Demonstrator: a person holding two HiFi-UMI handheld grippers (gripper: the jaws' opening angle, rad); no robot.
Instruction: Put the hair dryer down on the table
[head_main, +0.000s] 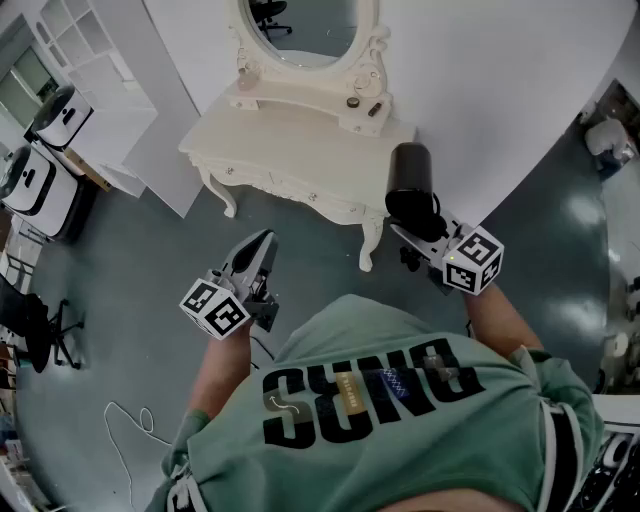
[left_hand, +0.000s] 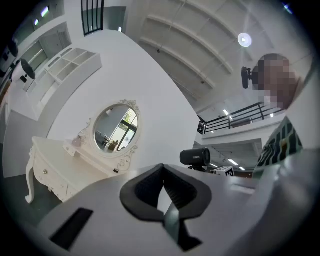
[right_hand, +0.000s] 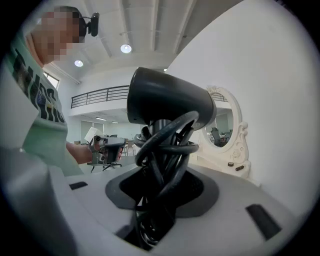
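Observation:
A black hair dryer (head_main: 410, 185) with its cord wound round the handle stands up out of my right gripper (head_main: 415, 235), which is shut on the handle. In the right gripper view the dryer (right_hand: 167, 97) fills the middle, the cord loops running down between the jaws of the gripper (right_hand: 160, 185). It hangs in the air just off the right end of the cream dressing table (head_main: 290, 130). My left gripper (head_main: 262, 245) is shut and holds nothing, in front of the table over the floor. The left gripper view shows its closed tips (left_hand: 164, 192), the dryer (left_hand: 195, 156) and the table (left_hand: 55, 160).
An oval mirror (head_main: 300, 25) stands at the back of the table, with small items (head_main: 378, 108) on its right ledge. White machines (head_main: 40, 170) and a black chair (head_main: 40, 330) stand at the left. A thin cable (head_main: 125, 430) lies on the floor.

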